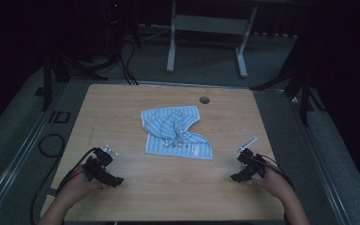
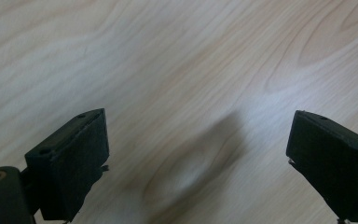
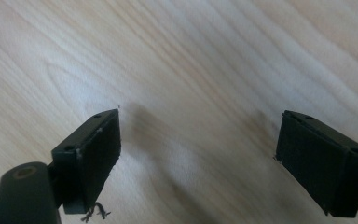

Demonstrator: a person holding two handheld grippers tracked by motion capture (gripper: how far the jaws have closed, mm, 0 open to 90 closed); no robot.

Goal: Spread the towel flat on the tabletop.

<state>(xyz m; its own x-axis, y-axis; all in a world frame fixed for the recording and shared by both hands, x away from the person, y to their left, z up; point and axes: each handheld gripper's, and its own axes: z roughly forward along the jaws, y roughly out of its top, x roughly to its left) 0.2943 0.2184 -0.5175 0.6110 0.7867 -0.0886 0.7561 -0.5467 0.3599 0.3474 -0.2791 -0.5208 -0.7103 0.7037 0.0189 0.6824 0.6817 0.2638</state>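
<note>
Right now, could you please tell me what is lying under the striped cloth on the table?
The striped cloth lies crumpled directly on the wooden table. Bare wood shows all around it. Whether anything sits beneath its bunched folds cannot be seen, because the fabric covers that spot.

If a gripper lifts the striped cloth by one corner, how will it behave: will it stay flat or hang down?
The cloth will probably hang limp: it already lies crumpled, with folds bunched at its middle. It looks thin and light, so lifting should need little force. Pushed over the table, it would likely wrinkle more instead of sliding as one piece.

Light wooden table (image 1: 122, 112), crumpled striped cloth (image 1: 176, 132) at centre
</note>
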